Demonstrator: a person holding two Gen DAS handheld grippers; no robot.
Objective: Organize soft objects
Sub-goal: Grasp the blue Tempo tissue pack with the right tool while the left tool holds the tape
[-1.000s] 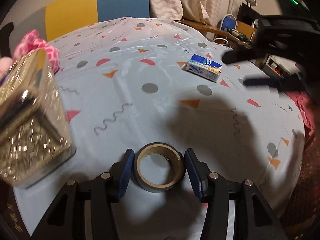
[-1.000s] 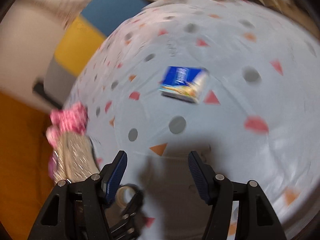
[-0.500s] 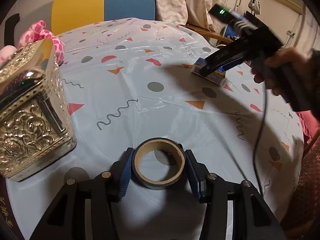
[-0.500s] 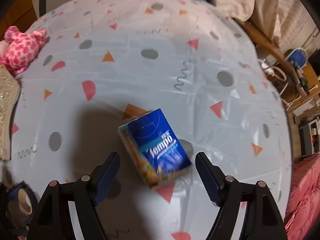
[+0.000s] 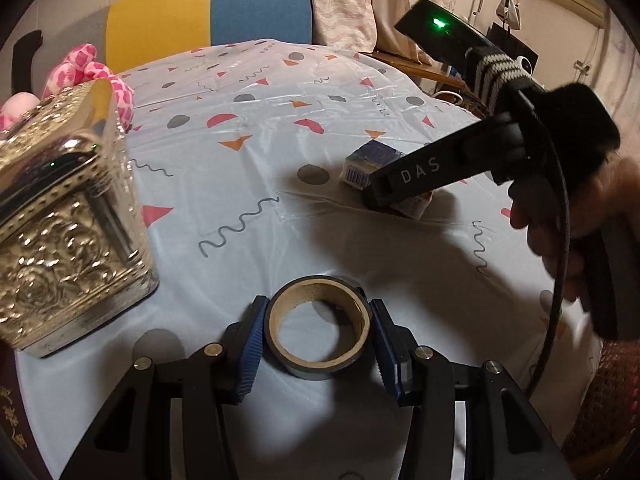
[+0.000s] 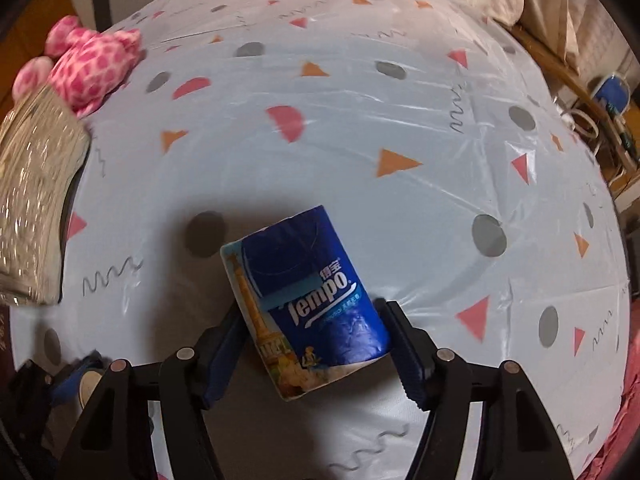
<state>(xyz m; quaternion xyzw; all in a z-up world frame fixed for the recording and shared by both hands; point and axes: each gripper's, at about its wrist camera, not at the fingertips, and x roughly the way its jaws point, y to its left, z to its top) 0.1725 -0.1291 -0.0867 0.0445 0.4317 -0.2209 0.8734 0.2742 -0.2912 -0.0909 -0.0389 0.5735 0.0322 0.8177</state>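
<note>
Right tool (image 6: 316,354) is down over the tissue pack (image 6: 308,312), jaws closing with the pack between them; left pad looks right at the pack's edge, right pad just beside it, firm grip not clear. Pack lies on the desk (image 6: 360,128), mid-front. Left tool (image 5: 316,354) is half open around the tape roll (image 5: 318,336), pads at its sides, roll flat on the desk. Pink plush (image 6: 88,68) sits at the far left edge, touching the metal box (image 5: 60,216).
</note>
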